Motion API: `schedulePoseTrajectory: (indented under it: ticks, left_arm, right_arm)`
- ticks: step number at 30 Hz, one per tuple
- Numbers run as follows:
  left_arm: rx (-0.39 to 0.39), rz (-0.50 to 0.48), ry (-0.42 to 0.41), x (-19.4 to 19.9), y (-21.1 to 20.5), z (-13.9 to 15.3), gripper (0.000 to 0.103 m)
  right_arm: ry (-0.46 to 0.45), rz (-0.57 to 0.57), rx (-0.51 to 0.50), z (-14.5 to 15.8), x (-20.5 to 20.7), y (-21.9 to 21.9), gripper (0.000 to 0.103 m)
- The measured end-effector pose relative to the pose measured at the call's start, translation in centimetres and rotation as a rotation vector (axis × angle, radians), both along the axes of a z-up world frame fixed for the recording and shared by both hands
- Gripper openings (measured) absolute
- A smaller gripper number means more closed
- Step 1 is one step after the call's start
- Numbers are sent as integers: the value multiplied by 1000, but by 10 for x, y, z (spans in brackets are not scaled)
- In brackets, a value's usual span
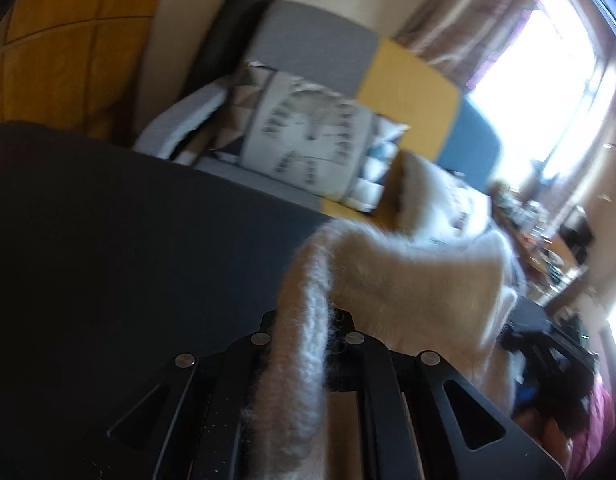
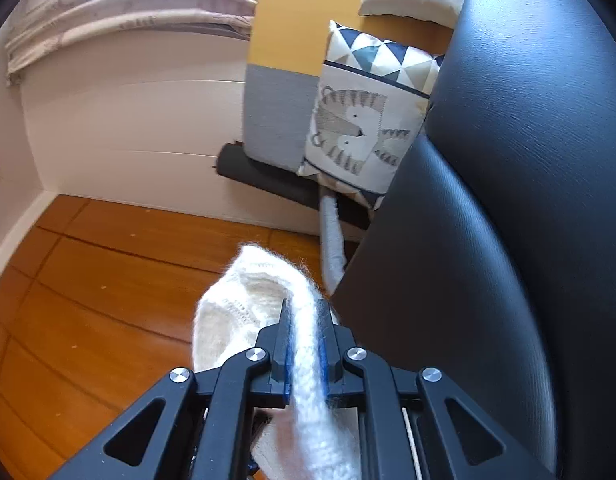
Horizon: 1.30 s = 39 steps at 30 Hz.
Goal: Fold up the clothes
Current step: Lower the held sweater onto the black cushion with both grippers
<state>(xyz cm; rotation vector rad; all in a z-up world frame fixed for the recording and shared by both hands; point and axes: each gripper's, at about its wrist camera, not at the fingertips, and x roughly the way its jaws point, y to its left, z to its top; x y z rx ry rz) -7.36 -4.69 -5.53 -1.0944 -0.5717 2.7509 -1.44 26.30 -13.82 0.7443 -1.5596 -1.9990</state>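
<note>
Currently the white knit garment (image 1: 408, 272) is running straight out of the left gripper (image 1: 308, 322) and spreading off to the right, hanging above the black padded surface (image 1: 128, 220). Left gripper is sitting nearly closed, jaws pinching a thick rolled edge of the knit; that edge is trailing back over the gripper body toward the camera. Left wrist view is blurring a lot, so fabric detail is soft. Further right in that view, the far part of the garment is heading toward a second black gripper body low at the right edge; contact there is too smeared to read.

Behind, a clock-print cushion (image 1: 308, 140) is leaning on a grey, yellow and blue sofa (image 1: 408, 92).

In the right wrist view, the same white knit garment (image 2: 248, 304) is bunching just ahead and left of the right gripper (image 2: 306, 312), over the wooden floor (image 2: 108, 280). Right gripper is standing narrow, blue pads clamping a fold of the knit, which is passing between them and draping back underneath. Black padded surface (image 2: 488, 200) is filling the right side, close beside the gripper. A bird-print cushion (image 2: 364, 120) is sitting beyond it.
</note>
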Motion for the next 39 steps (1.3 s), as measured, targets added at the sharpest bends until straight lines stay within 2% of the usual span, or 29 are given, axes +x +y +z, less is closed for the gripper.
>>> schedulePoseTrajectory:
  ticks: [4, 7, 9, 10, 13, 17, 22, 33, 39]
  left_arm:
    - [-40, 65, -85, -42, -4, -32, 7]
    - [-15, 102, -127, -66, -11, -48, 7]
    - [5, 113, -125, -79, -14, -53, 8]
    - [-46, 108, -120, -85, -7, -54, 8]
    - [-165, 69, -110, -99, 13, -56, 8]
    - [-168, 62, -99, -100, 14, -58, 8]
    - [-168, 65, -95, -98, 14, -59, 8]
    - [-188, 77, -90, -97, 18, -60, 9]
    - [-204, 90, -107, -91, 16, -57, 10]
  right_arm:
    - [-72, -1, 156, -1, -56, -23, 10]
    - [-143, 7, 281, -13, -91, -40, 10]
    - [-210, 1, 327, -23, -106, -48, 4]
    - [-202, -11, 339, -21, -109, -52, 4]
    - [-193, 7, 499, -10, -130, -74, 5]
    - [-200, -4, 640, -3, -144, -93, 5]
    - [-205, -31, 827, 12, -141, -112, 6]
    - [-224, -62, 1049, 20, -155, -139, 9]
    - [-219, -83, 1099, 21, -159, -144, 11]
